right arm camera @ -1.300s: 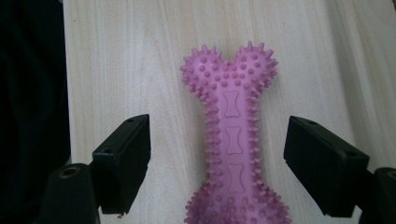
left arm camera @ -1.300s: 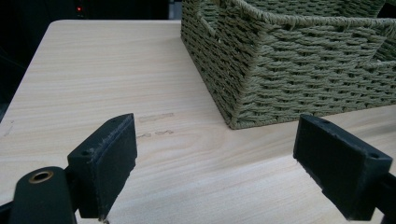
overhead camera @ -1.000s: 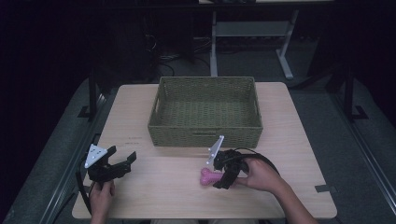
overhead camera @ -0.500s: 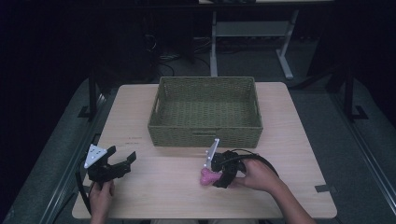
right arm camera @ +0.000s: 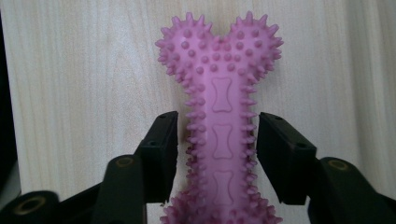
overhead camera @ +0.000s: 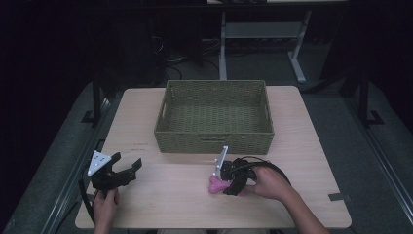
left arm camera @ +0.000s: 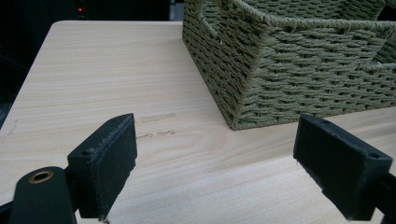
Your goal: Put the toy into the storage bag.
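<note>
While the right hand-held gripper (overhead camera: 225, 183) pointed down at the near middle of the worktop (overhead camera: 311, 136), its jaws stood on either side of the shaft of a pink spiky bone toy (right arm camera: 219, 116), close against the spikes; whether they already pressed the shaft could not be told. Gripping the narrow middle rather than a knobbed end probably gave the pads a surer hold. The toy lay flat on the worktop, just near of the woven basket (overhead camera: 214, 141), a likely place for it to go. At the near left corner the left hand-held gripper (overhead camera: 127, 168) was held low, jaws wide apart around nothing, aimed toward the basket's corner, seemingly waiting out of the way.
</note>
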